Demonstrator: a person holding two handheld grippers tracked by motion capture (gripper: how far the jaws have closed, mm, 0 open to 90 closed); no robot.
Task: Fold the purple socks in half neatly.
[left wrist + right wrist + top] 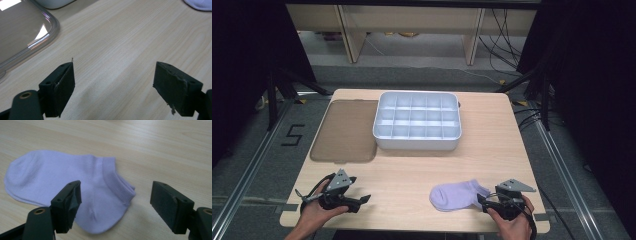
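Observation:
A pale lilac ankle sock [456,194] lies flat on the wooden table near its front right. In the right gripper view the sock [62,185] stretches from the left to the middle, its cuff toward the right. My right gripper [488,201] stands open just right of the sock's heel; its jaws [115,207] straddle the heel end without pressing on it. At the front left of the table my left gripper [360,201] is open, and in its own view the left gripper [113,87] has bare wood between its pads.
A white compartment tray [417,143] with several empty cells stands at the middle back. Its clear brownish lid [344,131] lies flat to the left, with a corner of the lid [27,27] near my left gripper. Bare table [412,170] lies between tray and sock.

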